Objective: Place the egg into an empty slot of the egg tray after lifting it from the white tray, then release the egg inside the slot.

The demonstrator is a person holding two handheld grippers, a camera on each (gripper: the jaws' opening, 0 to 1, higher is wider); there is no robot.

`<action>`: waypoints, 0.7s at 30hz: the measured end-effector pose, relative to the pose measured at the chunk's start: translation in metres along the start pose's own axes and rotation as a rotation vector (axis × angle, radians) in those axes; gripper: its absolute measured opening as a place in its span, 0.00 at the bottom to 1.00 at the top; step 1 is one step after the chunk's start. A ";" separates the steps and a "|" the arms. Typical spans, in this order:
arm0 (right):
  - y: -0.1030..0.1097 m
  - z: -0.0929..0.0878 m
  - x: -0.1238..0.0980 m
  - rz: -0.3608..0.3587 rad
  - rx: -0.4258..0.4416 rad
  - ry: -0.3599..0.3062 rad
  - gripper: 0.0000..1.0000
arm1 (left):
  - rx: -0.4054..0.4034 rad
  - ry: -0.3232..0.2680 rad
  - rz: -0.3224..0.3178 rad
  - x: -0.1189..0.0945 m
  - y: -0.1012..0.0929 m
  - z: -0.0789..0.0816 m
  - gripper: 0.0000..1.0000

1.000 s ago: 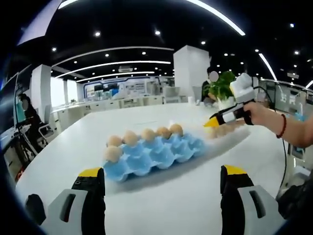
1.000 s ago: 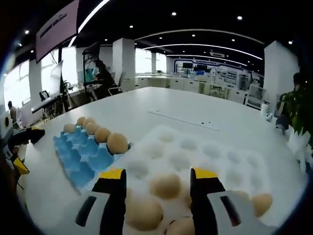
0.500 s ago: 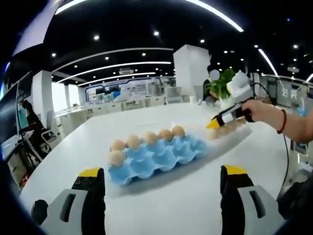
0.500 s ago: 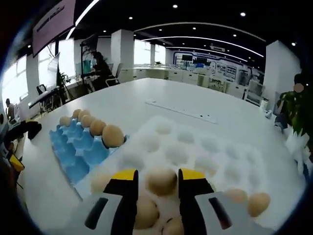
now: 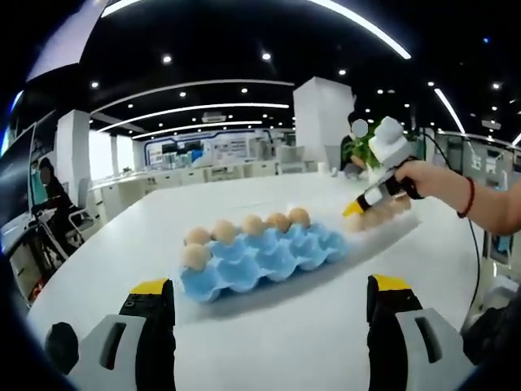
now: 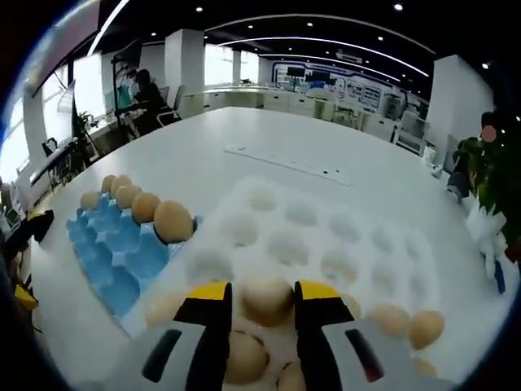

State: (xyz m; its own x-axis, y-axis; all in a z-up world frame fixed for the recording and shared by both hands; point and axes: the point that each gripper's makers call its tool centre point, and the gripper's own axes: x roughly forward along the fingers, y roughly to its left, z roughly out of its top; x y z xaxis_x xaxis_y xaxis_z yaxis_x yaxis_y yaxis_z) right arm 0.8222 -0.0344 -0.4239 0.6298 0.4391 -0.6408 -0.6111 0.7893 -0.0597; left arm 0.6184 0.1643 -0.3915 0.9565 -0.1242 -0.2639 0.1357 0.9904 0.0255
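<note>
A blue egg tray (image 5: 260,254) lies mid-table with several brown eggs (image 5: 244,226) along its far row and one at its left corner. My left gripper (image 5: 270,303) hangs open in front of it, holding nothing. Right of the blue tray, a hand holds my right gripper (image 5: 364,204) over the white tray (image 5: 389,226). In the right gripper view, my right gripper (image 6: 262,295) is shut on a brown egg (image 6: 264,298) just over the white tray (image 6: 326,236). Several more eggs (image 6: 244,358) lie in the white tray's near slots. The blue egg tray (image 6: 114,252) lies to the left, its near slots bare.
A thin white strip (image 6: 289,163) lies on the table beyond the white tray. A potted plant (image 5: 368,140) stands at the table's far end behind the right gripper. Bare white tabletop (image 5: 277,342) spreads between my left gripper and the blue tray.
My right gripper's jaws closed from wide apart onto the egg between them. That view now looks down on the trays from a little higher. My left gripper has stayed open and nearly still.
</note>
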 end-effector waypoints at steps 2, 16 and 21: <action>-0.001 0.000 0.000 -0.003 0.009 0.008 0.31 | 0.007 0.003 -0.004 0.000 -0.001 0.000 1.00; -0.007 0.000 -0.001 -0.002 0.049 0.026 0.26 | 0.018 0.005 -0.017 0.001 -0.001 -0.001 1.00; -0.006 -0.001 -0.003 0.004 0.060 0.027 0.25 | 0.022 0.011 -0.012 0.001 0.000 -0.001 1.00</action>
State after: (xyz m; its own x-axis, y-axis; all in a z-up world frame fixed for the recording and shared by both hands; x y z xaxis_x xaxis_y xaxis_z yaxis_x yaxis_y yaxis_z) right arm 0.8234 -0.0412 -0.4228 0.6136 0.4309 -0.6616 -0.5830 0.8124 -0.0116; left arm 0.6186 0.1646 -0.3931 0.9517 -0.1355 -0.2754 0.1531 0.9872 0.0436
